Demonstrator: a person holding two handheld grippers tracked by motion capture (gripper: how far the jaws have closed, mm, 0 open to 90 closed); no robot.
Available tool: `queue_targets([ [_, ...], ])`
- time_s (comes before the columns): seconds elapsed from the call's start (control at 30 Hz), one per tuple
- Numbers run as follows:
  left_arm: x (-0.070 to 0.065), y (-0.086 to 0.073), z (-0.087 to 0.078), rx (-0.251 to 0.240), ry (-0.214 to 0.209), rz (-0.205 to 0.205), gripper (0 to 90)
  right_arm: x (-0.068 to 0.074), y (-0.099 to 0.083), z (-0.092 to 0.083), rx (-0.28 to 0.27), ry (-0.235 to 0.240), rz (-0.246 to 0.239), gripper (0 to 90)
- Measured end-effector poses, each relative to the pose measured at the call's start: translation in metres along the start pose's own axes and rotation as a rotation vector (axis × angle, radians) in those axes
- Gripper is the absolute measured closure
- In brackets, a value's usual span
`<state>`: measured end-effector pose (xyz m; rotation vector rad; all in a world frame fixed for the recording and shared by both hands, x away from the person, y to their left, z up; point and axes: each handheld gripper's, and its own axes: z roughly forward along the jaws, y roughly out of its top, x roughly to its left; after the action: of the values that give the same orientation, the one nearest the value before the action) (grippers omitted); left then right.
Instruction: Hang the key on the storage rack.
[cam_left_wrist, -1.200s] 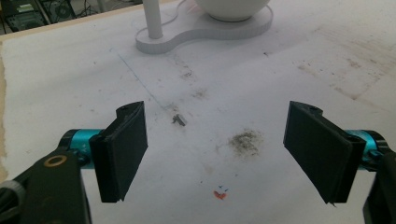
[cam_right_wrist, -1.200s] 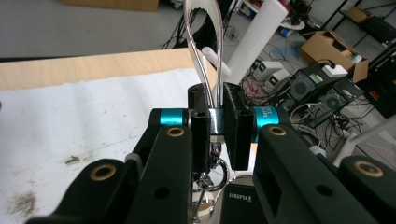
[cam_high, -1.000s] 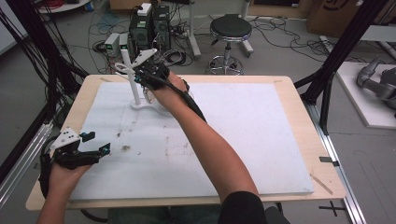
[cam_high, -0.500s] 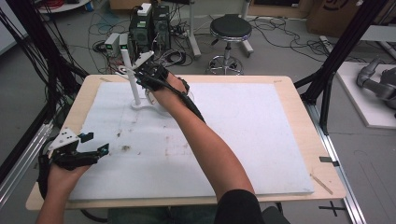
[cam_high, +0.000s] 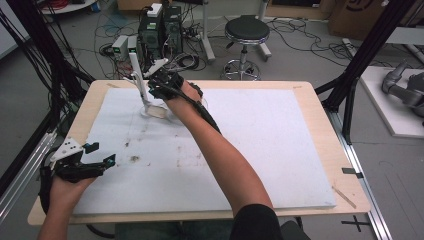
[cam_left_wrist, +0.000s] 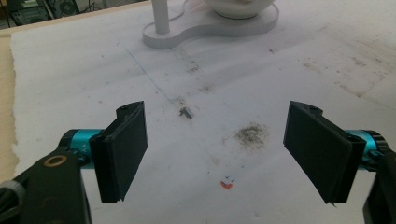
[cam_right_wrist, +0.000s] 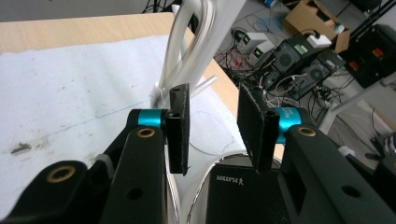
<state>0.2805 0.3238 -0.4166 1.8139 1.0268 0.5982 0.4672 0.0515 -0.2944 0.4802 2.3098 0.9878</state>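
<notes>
Right claw (cam_high: 150, 80) hovering at the white stand (cam_high: 142, 90), jaws having just been opening, now parted with nothing pressed between them, white post just beyond them, left claw (cam_high: 100, 155) resting wide open near the surface (cam_high: 280, 150) edge, well apart from the stand.

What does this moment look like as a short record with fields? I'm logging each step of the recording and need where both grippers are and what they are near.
surface: white sheet over a wooden table
white stand: upright post on a flat base, at the far left of the sheet
right gripper: at the stand's post, jaws just opened, a gap between the pads, nothing pressed between them
left gripper: near the sheet's near left edge, jaws wide apart, holding nothing
marks: grey smudge on the sheet ahead of the left gripper
</notes>
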Motion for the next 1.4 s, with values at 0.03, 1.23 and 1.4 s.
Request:
queue_targets([
  [0.03, 0.000, 0.000, 0.000, 0.000, 0.000, 0.000, 21.7, 0.000, -0.002, -0.003, -0.009, 0.006, -0.003, 62.6],
  [1.23, -0.011, 0.020, 0.044, 0.009, -0.085, 0.037, 21.7, -0.034, -0.143, -0.140, -0.071, -0.043, 0.246, 31.5],
  [1.4, -0.013, 0.023, 0.051, 0.012, -0.100, 0.042, 21.7, -0.033, -0.163, -0.150, -0.072, -0.050, 0.270, 29.7],
])
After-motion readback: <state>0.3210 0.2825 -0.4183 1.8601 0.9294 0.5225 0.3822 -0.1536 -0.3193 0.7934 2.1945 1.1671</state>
